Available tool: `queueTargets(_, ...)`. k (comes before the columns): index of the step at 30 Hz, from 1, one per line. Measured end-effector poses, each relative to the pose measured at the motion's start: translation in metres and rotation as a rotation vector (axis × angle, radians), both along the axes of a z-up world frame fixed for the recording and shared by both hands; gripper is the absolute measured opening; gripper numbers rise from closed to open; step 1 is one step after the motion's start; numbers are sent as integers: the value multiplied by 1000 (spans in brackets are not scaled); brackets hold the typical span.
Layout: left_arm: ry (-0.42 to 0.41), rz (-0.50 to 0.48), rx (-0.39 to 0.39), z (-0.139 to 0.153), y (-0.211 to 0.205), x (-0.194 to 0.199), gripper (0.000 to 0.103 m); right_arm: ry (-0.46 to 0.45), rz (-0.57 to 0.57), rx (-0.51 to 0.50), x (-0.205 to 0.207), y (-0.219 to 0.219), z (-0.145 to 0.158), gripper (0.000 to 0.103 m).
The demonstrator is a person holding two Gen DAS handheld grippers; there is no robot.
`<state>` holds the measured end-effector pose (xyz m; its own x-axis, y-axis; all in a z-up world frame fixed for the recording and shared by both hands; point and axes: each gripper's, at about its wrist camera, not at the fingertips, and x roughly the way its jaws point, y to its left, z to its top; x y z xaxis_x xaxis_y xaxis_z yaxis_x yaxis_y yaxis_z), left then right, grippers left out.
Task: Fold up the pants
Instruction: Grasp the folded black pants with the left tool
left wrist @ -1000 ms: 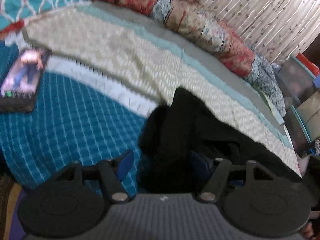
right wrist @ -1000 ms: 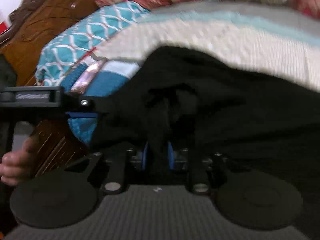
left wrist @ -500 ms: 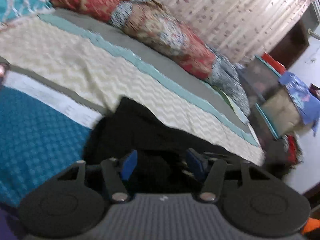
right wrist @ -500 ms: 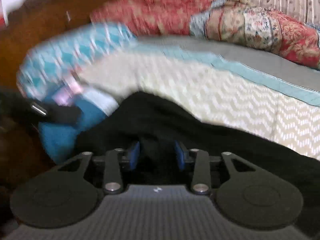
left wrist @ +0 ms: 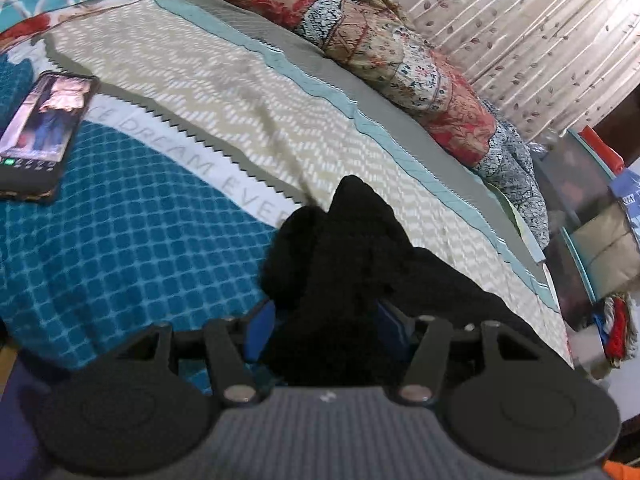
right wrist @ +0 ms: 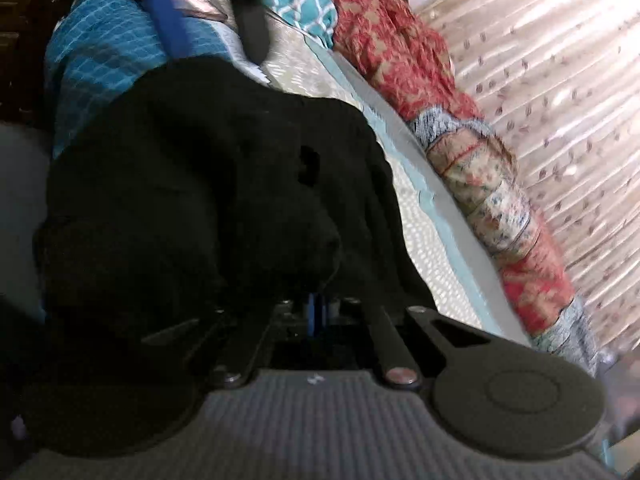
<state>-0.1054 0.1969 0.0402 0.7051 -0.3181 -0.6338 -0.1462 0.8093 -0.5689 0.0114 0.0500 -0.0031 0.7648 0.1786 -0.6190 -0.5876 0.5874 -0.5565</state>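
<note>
The black pants lie bunched on the bed's cream zigzag blanket. My left gripper has its blue pads apart with a thick wad of the black cloth between them. In the right wrist view the pants hang as a dark heap in front of the camera. My right gripper has its blue pads pressed together on a fold of the pants. The other gripper's blue finger shows at the top left.
A phone with a lit screen lies on the teal checked blanket at left. Patterned red and blue pillows line the far side by a curtain. Boxes and clutter stand beyond the bed's right end.
The left gripper swung right over the pants and back left, with cloth now between its pads. The right gripper has rolled and closed tighter on the pants, lifting them.
</note>
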Motion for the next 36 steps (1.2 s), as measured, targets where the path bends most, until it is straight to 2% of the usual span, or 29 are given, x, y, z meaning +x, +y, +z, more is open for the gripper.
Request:
queueTargets(1, 3, 4, 1, -1, 1, -1, 57, 45, -32, 54, 7, -8, 9, 13)
queueTargets(3, 15, 11, 3, -4, 6, -1, 58, 94, -87, 169, 13, -26, 31, 50)
queueTargets(4, 20, 15, 3, -5, 8, -2, 58, 117, -97, 229, 12, -35, 41, 55)
queueTargets(6, 27, 26, -3, -8, 11, -3, 63, 185, -117, 351, 7, -55, 62, 57)
queueTargets(8, 35, 32, -19, -11, 14, -4, 76, 249, -155, 481, 3, -76, 77, 57)
queueTargets(9, 40, 30, -35, -13, 14, -3, 79, 288, -176, 552, 4, -85, 83, 57)
queueTargets(13, 56, 4, -111, -20, 13, 1, 99, 430, -254, 774, 2, -97, 90, 55)
queueTargets(15, 56, -9, -137, -22, 11, 3, 101, 486, -274, 840, 11, -94, 88, 50)
queueTargets(17, 56, -16, -168, -24, 9, 6, 103, 535, -270, 871, 15, -85, 85, 46)
queueTargets(19, 61, -23, -206, -27, 7, 10, 103, 579, -257, 853, 23, -76, 81, 46)
queueTargets(20, 69, -26, -219, -30, 5, 12, 103, 618, -266, 824, 27, -70, 70, 46)
queueTargets(22, 83, -24, -207, -32, -1, 16, 103, 699, -313, 691, 37, -57, 37, 44)
queueTargets(24, 75, -33, -180, -28, -5, 16, 103, 627, -282, 680, 28, -50, 33, 45)
queueTargets(27, 58, -39, -153, -23, -5, 14, 103, 644, -288, 676, 27, -48, 41, 45)
queueTargets(31, 58, -25, -146, -21, 2, 10, 103, 670, -311, 760, 23, -59, 38, 45)
queueTargets(36, 27, 1, -101, -11, 11, -1, 103, 672, -298, 766, 28, -67, 32, 45)
